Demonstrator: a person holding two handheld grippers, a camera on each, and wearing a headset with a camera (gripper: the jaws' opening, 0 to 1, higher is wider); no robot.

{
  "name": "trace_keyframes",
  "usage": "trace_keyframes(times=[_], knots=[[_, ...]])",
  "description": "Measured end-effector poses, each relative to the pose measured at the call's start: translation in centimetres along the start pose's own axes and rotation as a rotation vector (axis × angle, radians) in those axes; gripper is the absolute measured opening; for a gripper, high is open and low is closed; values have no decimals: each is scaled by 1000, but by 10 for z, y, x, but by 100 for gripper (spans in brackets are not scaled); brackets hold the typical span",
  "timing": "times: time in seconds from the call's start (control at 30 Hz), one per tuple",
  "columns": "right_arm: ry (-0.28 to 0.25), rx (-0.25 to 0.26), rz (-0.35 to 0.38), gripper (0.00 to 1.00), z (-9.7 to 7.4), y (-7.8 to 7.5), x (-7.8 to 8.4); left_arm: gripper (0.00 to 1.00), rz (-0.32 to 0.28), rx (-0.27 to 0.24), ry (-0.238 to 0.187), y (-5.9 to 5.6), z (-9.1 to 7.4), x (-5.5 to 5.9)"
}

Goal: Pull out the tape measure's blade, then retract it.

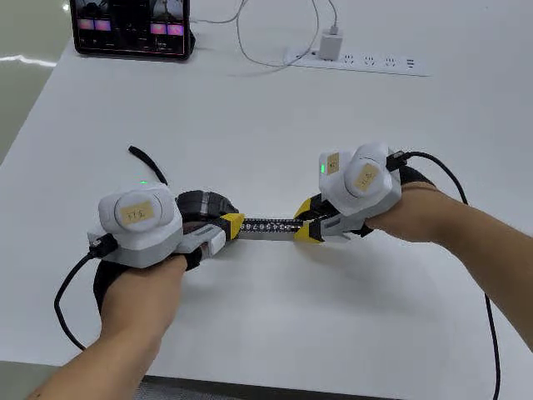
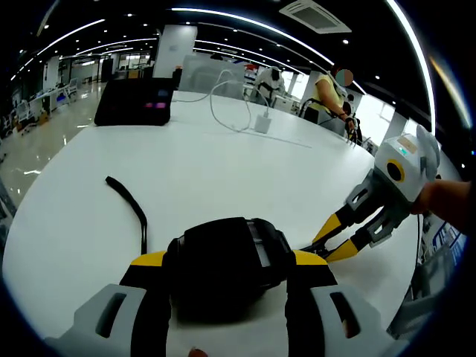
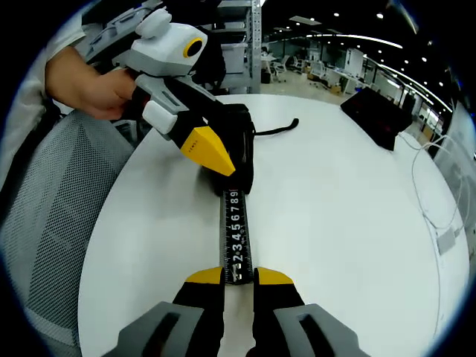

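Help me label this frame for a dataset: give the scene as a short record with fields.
surface: white table
tape measure case: black, clamped in left gripper
blade: partly pulled out, flat on table, numbers up
left gripper: shut on case
right gripper: shut on blade's end
also on table: black strap, tablet, power strip with charger

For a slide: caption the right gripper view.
Right tool pinches the blade, drawn a short way out of the case that the left tool grips on a white table.
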State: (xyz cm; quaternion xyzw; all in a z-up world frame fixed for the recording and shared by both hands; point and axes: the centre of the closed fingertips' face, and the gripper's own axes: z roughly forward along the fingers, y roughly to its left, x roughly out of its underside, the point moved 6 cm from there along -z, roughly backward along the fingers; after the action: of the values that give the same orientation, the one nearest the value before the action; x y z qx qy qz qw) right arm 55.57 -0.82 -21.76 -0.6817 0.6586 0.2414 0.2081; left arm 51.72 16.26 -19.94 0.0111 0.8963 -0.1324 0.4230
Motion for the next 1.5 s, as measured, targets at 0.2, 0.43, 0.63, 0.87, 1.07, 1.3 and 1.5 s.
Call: trace_keyframes(times=[0.2,0.43,0.63,0.87,1.07,1.3,1.5], knots=[[-11,-6,-3,10,5,0,-6,58,-6,1,3,0,0,0],[-18,-13,-4,10,10,0,-13,58,-7,2,3,0,0,0],[-24,-18,3,10,14,-1,-17,58,-8,2,3,0,0,0],[-28,-24,0,10,18,-1,-22,58,-12,3,3,0,0,0],[-39,-29,0,10,24,-1,-28,58,-13,4,3,0,1,0],[-61,-39,2,10,31,0,-36,58,-13,5,2,1,1,0],[-84,-42,4,10,37,0,-44,58,-17,9,1,2,1,0]])
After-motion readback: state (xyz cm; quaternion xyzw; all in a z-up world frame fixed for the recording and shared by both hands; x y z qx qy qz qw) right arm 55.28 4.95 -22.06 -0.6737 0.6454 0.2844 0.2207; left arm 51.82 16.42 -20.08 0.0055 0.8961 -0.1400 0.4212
